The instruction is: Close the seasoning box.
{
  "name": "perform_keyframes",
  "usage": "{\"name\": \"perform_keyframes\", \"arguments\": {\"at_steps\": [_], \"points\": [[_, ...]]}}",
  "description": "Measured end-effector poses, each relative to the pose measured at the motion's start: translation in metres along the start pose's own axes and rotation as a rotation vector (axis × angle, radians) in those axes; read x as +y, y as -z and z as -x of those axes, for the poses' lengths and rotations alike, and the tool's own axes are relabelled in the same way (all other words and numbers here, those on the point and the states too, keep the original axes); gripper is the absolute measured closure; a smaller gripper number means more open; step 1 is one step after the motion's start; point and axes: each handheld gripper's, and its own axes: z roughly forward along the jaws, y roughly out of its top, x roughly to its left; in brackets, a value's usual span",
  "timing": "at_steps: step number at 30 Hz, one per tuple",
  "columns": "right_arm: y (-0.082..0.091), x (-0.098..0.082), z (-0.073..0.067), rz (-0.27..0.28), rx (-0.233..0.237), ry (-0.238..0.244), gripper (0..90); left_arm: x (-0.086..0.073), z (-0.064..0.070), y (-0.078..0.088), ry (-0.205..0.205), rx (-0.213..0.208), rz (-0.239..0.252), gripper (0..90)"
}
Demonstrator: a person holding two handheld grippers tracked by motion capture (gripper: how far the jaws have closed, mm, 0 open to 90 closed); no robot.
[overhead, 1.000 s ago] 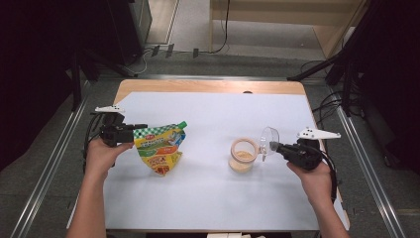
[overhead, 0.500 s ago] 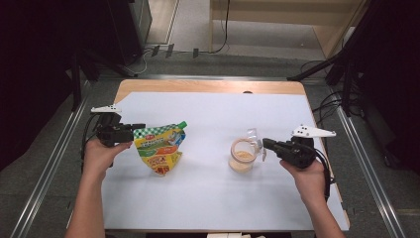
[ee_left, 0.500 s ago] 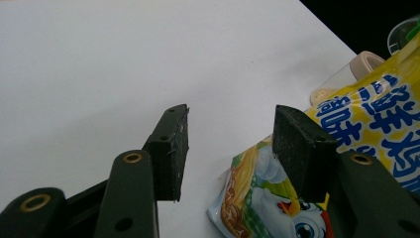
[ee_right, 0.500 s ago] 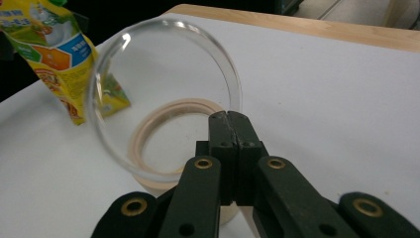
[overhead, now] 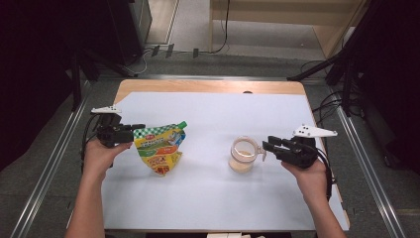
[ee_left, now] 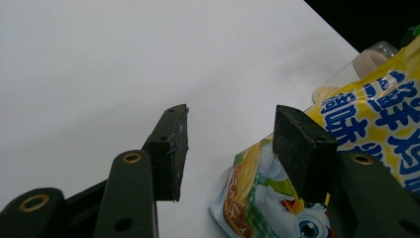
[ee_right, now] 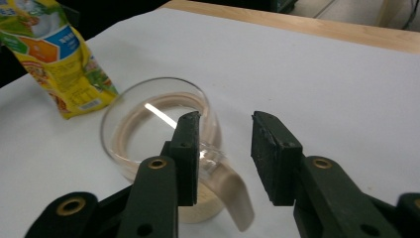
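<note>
Table (overhead: 208, 89): wooden top, mostly covered by a white sheet (overhead: 218, 198); bare wood shows along the far edge and down the right edge. Metal rails (overhead: 49, 168) run along the grey floor (overhead: 193, 64) on both sides of the table. Beyond the far edge: black cables (overhead: 163, 49) on the floor, a light wooden bench (overhead: 277, 20), dark stands (overhead: 346, 59) at right. Left side of the room dark. Lighting even, from overhead.

1. The pouch (overhead: 161, 148) is showing glossy printed plastic film.
2. The jar (overhead: 243, 154) is looking like clear, smooth plastic.
3. The table (overhead: 208, 87) is showing bare wood beyond a matt white sheet (overhead: 223, 119).
4. The jaw pads are looking matt black.
</note>
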Motion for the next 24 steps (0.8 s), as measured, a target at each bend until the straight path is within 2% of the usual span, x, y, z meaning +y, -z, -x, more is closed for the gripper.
{"name": "perform_keyframes", "arguments": {"at_steps": [4, 11, 24], "points": [[0.004, -0.004, 0.011, 0.011, -0.029, -0.018, 57.3, 0.000, 0.001, 0.001, -0.012, 0.019, 0.005, 48.9], [0.006, -0.014, 0.028, 0.018, -0.068, -0.031, 49.6, -0.001, 0.001, 0.000, -0.014, 0.013, 0.008, 48.8], [0.007, -0.027, 0.047, 0.020, -0.072, -0.071, 42.3, -0.002, 0.002, -0.003, -0.031, 0.013, -0.002, 48.9]]}}
